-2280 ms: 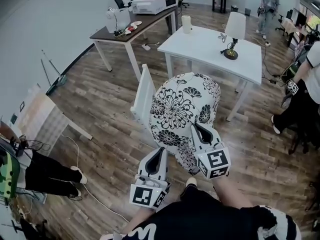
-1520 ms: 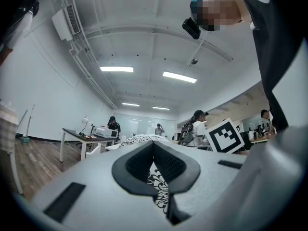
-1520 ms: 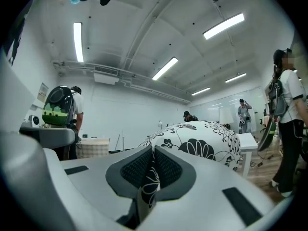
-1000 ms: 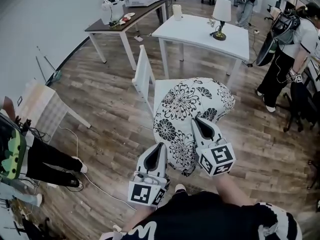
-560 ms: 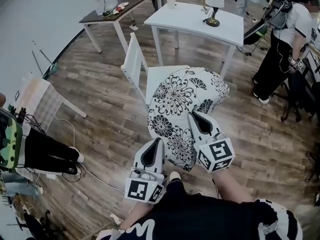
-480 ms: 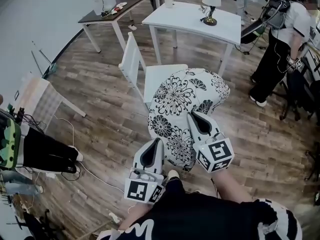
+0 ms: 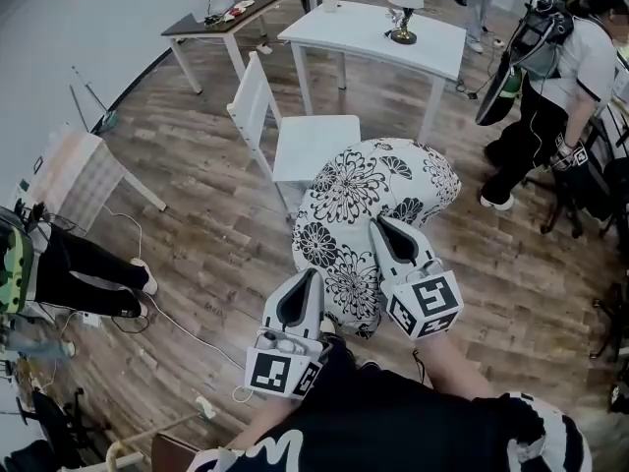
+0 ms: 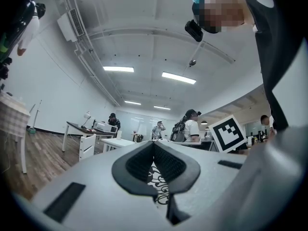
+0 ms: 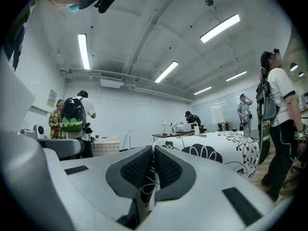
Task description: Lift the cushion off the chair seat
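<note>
The chair [image 7: 313, 144] is seen with its seat wholly bare, where earlier it was covered. The floral cushion [image 7: 369, 195] is held in the air beside the seat, drawn nearer the person. Its near edge is clenched by the fingers of the left gripper [image 7: 313, 275] and of the right gripper [image 7: 377, 222].

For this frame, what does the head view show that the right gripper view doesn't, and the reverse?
Head view only: the white wooden chair with its seat bare, the wood plank floor, and the left tongs gripping the near edge of the black-and-white floral cushion.
Right gripper view only: the pads of the right tongs seen close, shut on a fold of the patterned fabric, and the ceiling strip lights.
Both: the cushion and the right tongs holding it.
</note>
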A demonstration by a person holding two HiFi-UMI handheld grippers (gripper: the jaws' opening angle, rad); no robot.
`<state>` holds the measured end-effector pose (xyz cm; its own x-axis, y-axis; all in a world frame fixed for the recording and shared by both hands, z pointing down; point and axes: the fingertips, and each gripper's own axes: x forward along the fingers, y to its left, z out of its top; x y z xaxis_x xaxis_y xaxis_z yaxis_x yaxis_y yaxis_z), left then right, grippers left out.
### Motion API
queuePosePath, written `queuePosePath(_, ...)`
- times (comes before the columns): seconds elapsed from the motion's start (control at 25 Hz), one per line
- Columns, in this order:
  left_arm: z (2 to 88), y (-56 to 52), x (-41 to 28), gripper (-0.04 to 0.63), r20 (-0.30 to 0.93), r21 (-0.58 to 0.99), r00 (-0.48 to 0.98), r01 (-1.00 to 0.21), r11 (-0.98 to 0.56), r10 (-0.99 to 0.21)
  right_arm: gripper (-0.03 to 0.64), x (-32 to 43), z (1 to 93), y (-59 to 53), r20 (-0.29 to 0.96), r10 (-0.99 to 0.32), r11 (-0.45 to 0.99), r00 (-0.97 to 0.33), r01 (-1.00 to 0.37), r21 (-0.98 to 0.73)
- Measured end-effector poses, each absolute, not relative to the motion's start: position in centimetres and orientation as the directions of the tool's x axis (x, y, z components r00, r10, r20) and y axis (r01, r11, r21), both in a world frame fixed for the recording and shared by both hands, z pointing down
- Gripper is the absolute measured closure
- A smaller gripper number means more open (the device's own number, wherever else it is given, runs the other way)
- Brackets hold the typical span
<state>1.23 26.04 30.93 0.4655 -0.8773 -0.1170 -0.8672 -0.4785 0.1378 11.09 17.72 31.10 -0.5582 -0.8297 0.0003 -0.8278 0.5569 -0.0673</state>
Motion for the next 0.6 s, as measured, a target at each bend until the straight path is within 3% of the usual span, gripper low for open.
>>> queuePosePath(0.6,28.5,30.8,2.5,0.59,-0.111,0.155,0.398,-0.898,-0.412,-0.911,0.586,11.9,27.7,21.3,-0.008,-0.788,0.615,-0.616,-0.786,-0.061)
